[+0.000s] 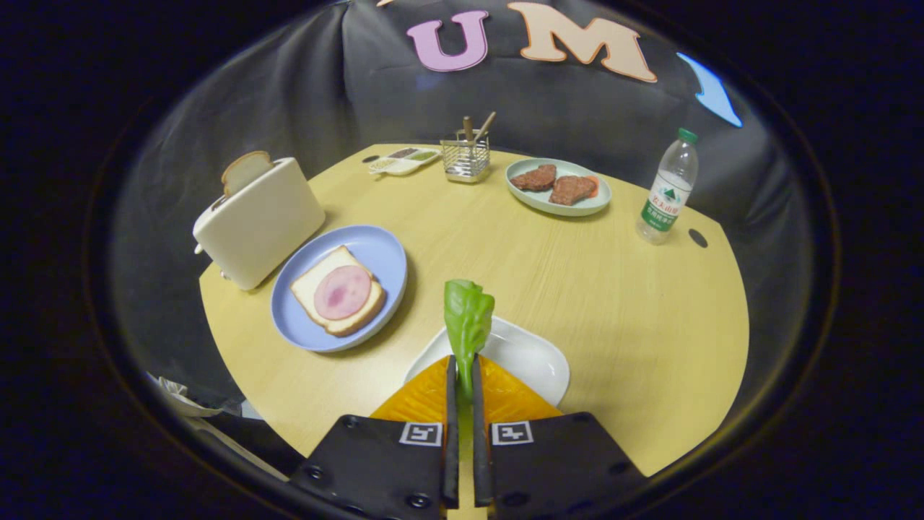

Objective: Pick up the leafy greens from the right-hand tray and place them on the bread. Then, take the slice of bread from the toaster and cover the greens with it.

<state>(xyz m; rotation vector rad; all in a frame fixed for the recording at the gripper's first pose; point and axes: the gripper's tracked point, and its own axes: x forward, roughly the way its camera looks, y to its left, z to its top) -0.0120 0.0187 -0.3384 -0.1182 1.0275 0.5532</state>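
Note:
My gripper (462, 372) is shut on a green leafy piece (468, 318), which sticks up from between the fingers above a white tray (530, 361). To the left ahead, a blue plate (375, 253) carries a slice of bread (310, 292) topped with a round pink slice of ham (342, 292). Behind that plate stands a cream toaster (260, 220) with a slice of bread (245, 170) poking out of its slot.
Farther across the round wooden table (613, 289) are a pale green plate (586, 206) with two brown meat patties, a wire utensil holder (465, 157), a small divided dish (403, 161) and a water bottle (668, 188) at the right.

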